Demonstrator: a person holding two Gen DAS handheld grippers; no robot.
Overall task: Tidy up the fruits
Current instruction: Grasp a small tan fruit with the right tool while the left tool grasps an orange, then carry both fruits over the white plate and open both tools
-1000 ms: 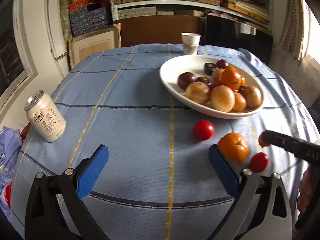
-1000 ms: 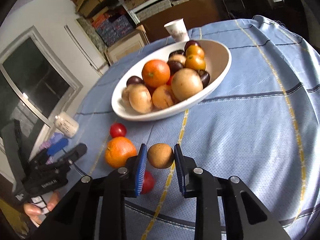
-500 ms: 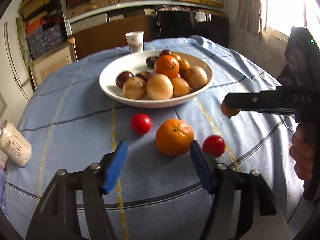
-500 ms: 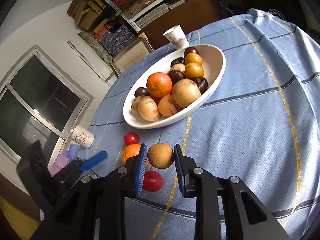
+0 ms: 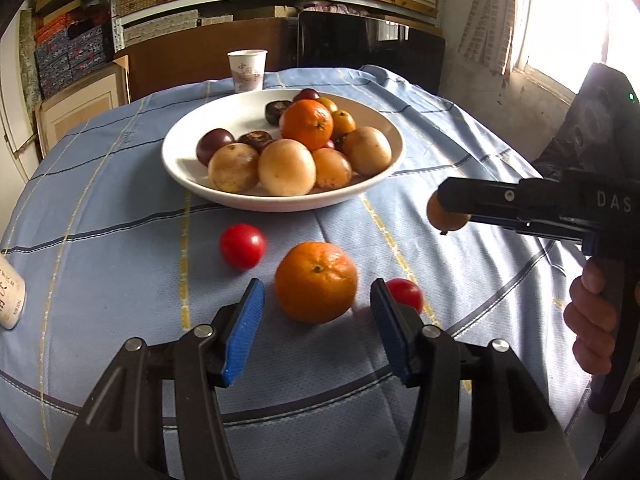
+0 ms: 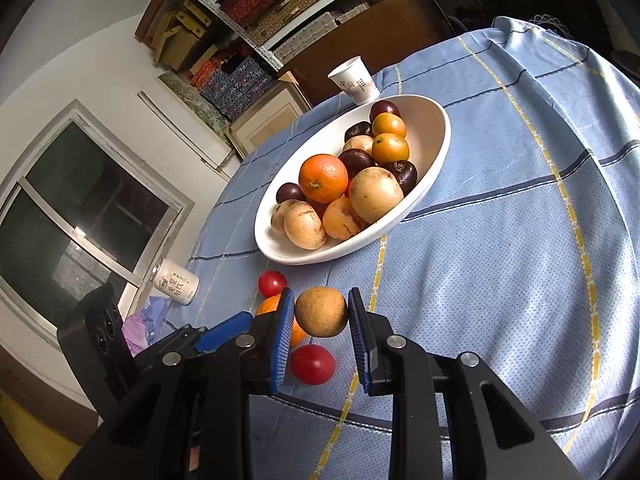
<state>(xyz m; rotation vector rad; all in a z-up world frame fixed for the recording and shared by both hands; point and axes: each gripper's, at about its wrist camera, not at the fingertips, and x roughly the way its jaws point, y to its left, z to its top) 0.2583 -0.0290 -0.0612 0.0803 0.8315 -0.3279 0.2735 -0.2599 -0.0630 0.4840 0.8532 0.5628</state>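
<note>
Both grippers are matte black plastic with two angular fingers that end in ribbed blue pads. On the left gripper each finger carries silver round-headed screws at its joints, and cut-out slots show lower on the arms. The right gripper has the same silver screws and blue pads. Seen from the left wrist view, its side bears white letters "DAS", a small screw along the finger, and a black body with a green light. A bare hand shows; no sleeve is visible.

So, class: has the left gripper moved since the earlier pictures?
Yes. The left gripper has swung from the can side toward the bowl, and its jaws, just closing, now flank the orange.
</note>
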